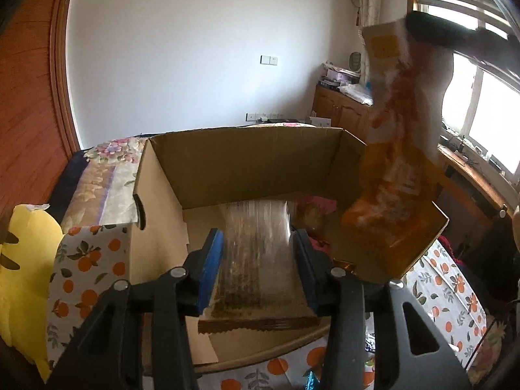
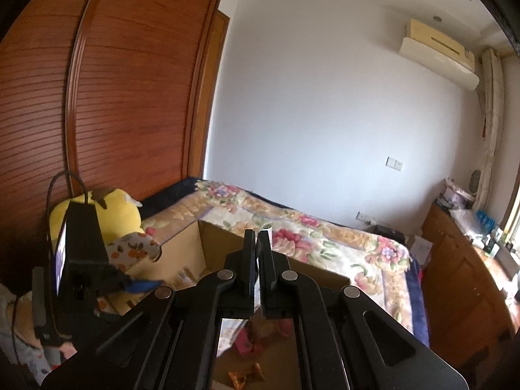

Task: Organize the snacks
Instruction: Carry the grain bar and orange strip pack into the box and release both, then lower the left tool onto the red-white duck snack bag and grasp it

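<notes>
In the left wrist view my left gripper (image 1: 258,243) is shut on a clear-wrapped pack of brown snacks (image 1: 260,260), held over the open cardboard box (image 1: 247,162). My right gripper (image 1: 422,29) shows at the upper right, shut on the top of a large orange snack bag (image 1: 393,149) that hangs above the box's right side. A pink snack packet (image 1: 317,206) lies inside the box. In the right wrist view my right gripper (image 2: 258,237) is nearly closed on a thin white edge of the bag, with the box (image 2: 208,247) below and the left gripper (image 2: 81,260) at the left.
The box stands on an orange-print cloth (image 1: 84,266). A yellow plush toy (image 1: 22,260) lies to the left. A floral bed (image 2: 325,234) lies behind, wooden cabinets (image 2: 461,276) to the right and a wardrobe (image 2: 113,81) to the left. Small wrapped snacks (image 2: 247,373) lie on the box floor.
</notes>
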Motion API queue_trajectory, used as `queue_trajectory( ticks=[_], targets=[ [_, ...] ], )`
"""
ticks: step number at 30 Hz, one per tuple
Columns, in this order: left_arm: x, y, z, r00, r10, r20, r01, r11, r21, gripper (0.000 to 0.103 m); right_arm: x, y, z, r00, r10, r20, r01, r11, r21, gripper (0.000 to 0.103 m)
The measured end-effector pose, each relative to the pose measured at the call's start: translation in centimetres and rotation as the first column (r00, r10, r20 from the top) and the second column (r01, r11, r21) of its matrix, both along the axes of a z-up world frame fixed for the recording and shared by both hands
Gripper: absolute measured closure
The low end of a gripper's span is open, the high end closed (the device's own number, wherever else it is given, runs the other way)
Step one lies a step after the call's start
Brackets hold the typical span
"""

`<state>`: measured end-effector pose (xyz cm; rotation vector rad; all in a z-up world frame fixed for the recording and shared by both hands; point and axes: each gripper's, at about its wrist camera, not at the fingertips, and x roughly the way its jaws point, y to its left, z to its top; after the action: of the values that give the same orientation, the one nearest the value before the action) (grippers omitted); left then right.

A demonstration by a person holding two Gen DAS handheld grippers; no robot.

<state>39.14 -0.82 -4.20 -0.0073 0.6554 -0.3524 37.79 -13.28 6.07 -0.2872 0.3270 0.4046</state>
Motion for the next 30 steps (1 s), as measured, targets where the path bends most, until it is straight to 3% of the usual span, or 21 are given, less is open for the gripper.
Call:
queue_trajectory(
  ticks=[4,8,16,21,27,30],
  targets=[
    [-0.6,-0.2,0.3,1.0,0.008,0.021,-0.008,1.0,0.015,0.052,0.8,-0.5,-1.3,1.0,-0.001,-0.031,0.001,1.0,0.026,0.103],
    [-1.6,-0.1,0.8,0.999,0.016,0.039,-0.016,1.0,0.012,0.05,2.0,-1.6,-4.6,0.993,-0.018,-0.117,0.024,0.999,0.046,0.103],
    [-5.6,0.8,1.4,0.991,0.06,0.122,-0.061,0.998,0.01,0.049,3.3,-6.3,-10.5,0.948,-0.092,-0.304,0.119,0.99,0.072,0.101],
    [-7.0,1.0,1.1,0.994,0.047,0.1,-0.05,0.998,0.026,0.049,2.1,-7.9,-11.8,0.925,-0.119,-0.362,0.153,0.986,0.069,0.091],
    [-9.9,1.1,0.6,0.995,0.039,0.089,-0.044,0.997,0.056,0.047,-1.7,-9.6,-10.8,0.929,-0.114,-0.352,0.161,0.981,0.107,0.08],
    [-11.5,1.1,-0.2,0.996,0.041,0.075,-0.046,0.996,0.076,0.047,-4.3,-10.1,-10.5,0.931,-0.117,-0.345,0.166,0.979,0.116,0.069]
  ],
)
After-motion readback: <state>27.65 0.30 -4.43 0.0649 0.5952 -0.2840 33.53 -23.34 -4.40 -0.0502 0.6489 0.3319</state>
